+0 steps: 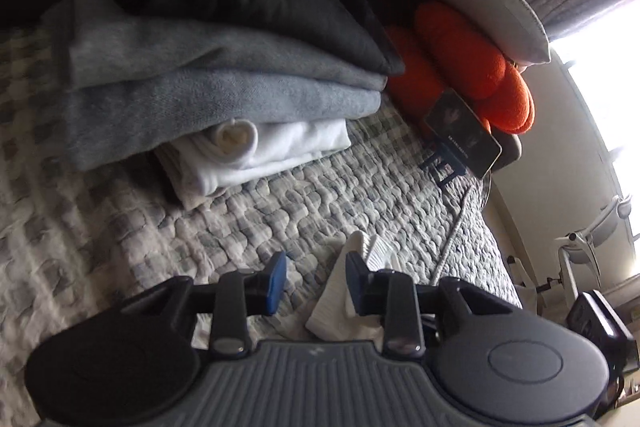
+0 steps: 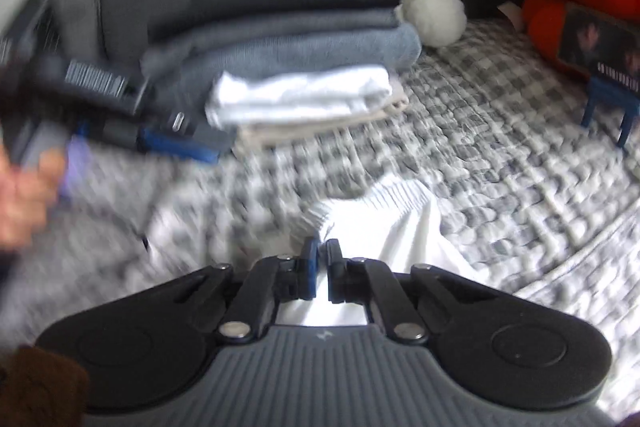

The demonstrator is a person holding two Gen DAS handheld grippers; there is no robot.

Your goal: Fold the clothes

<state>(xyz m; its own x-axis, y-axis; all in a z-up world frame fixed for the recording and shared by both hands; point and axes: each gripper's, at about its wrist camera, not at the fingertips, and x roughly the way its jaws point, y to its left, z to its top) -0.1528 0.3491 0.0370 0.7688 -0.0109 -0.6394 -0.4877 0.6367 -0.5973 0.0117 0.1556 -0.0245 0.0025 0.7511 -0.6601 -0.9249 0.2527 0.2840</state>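
Step in hand: taking up the next piece, a white garment [image 2: 384,223] lying on the checked quilt [image 2: 500,131] in front of the folded stack [image 2: 288,67]. Right gripper [image 2: 321,259] is pinched shut on its edge. Left gripper [image 1: 316,275] stands part-open, empty (cloth only beside one finger). Next move needs a second corner gripped and room to spread. Right of the stack, an orange cushion [image 1: 460,55] and a propped phone [image 1: 462,131] narrow the working area.

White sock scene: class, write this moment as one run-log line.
left claw: open, empty | right claw: shut on white sock | folded stack: behind, on quilt
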